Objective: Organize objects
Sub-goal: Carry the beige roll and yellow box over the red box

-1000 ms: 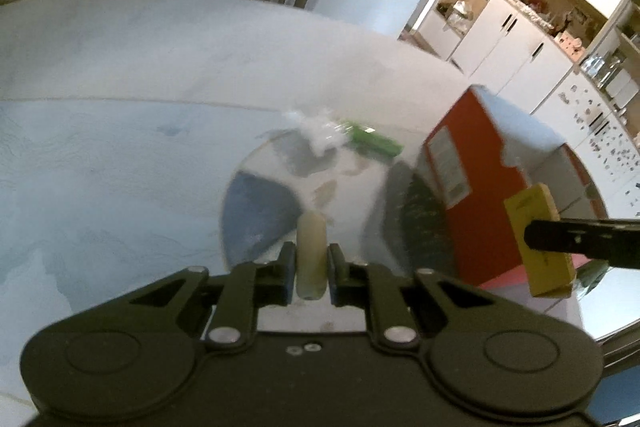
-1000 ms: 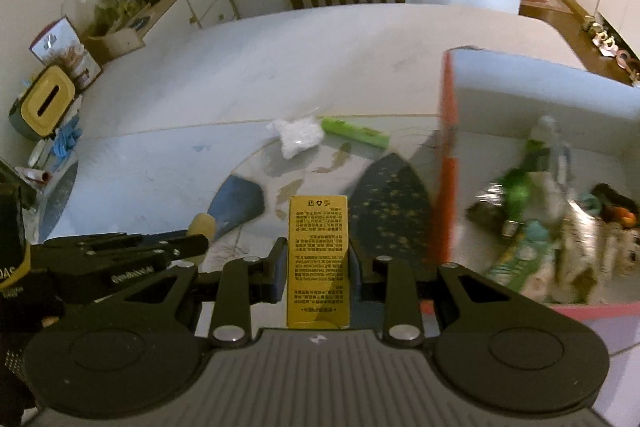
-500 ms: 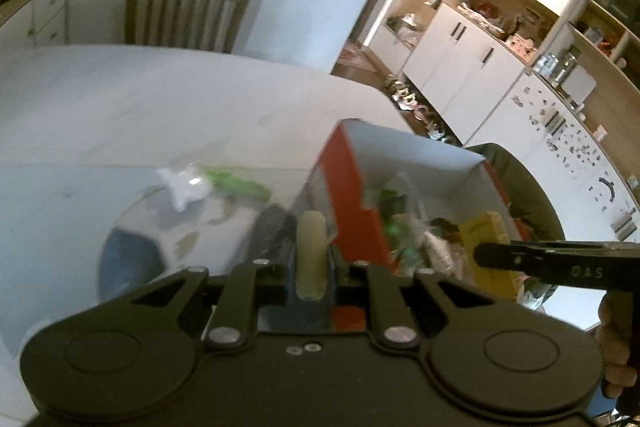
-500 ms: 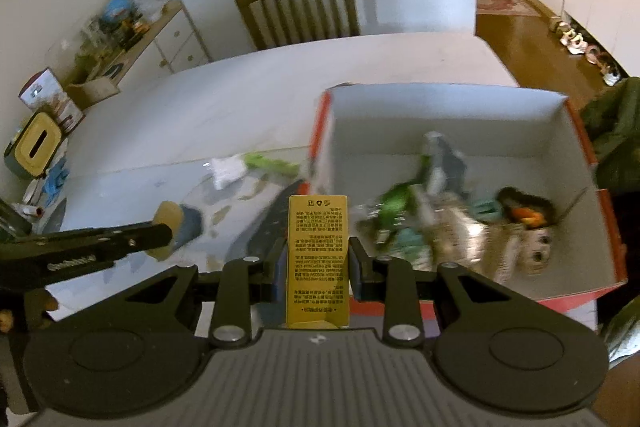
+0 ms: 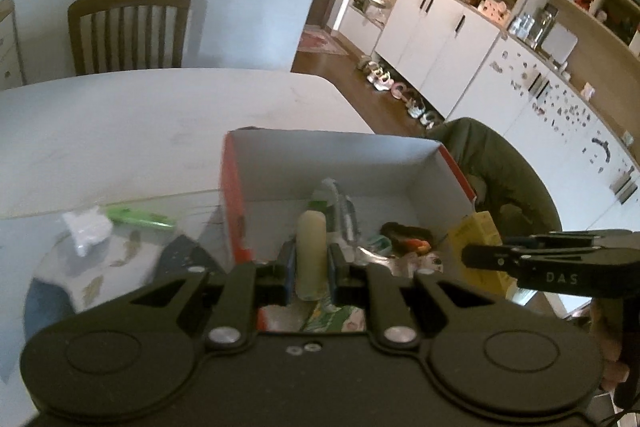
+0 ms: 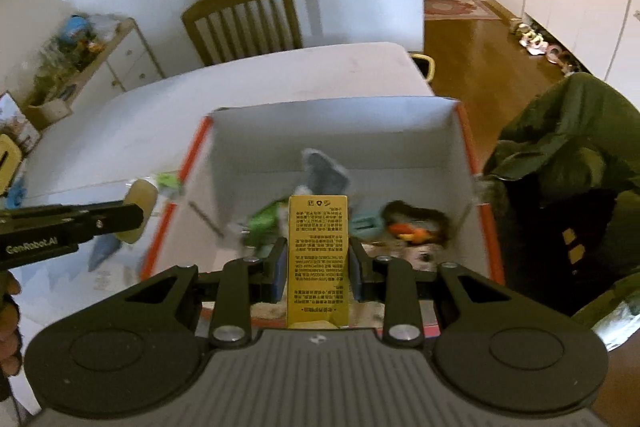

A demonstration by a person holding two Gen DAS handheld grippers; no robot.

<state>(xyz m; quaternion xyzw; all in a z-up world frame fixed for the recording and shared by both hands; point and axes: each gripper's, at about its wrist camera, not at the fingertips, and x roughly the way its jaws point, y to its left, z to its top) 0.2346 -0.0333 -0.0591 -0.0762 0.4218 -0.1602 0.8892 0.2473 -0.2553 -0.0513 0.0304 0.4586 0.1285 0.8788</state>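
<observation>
The broad white counter (image 5: pixel 140 115) stretches ahead of both claws, with a brown slatted wooden chair (image 6: pixel 244 23) at its far edge. Directly ahead of and below the two claws sits the open cardboard box with red outer walls and a white inside (image 6: pixel 332 131), its floor littered with mixed small items: green wrappers, a dark furry piece, something orange. To the right of the right claw, just beyond the box's right wall, lies a heap of olive-green fabric (image 6: pixel 568 131). Left of the left claw, on the counter outside the box, rest a crumpled white plastic wrapper (image 5: pixel 86 229) and, touching it, a flat bright-green packet (image 5: pixel 138 217).

The right claw (image 6: pixel 318 267) is clenched on a flat gold rectangular carton printed with dark text (image 6: pixel 318 255), held upright over the box's near edge. The left claw (image 5: pixel 311 267) is clamped tight on a pale cream rounded cylinder (image 5: pixel 311 251), also standing upright between the pads, above the box's near left corner.
</observation>
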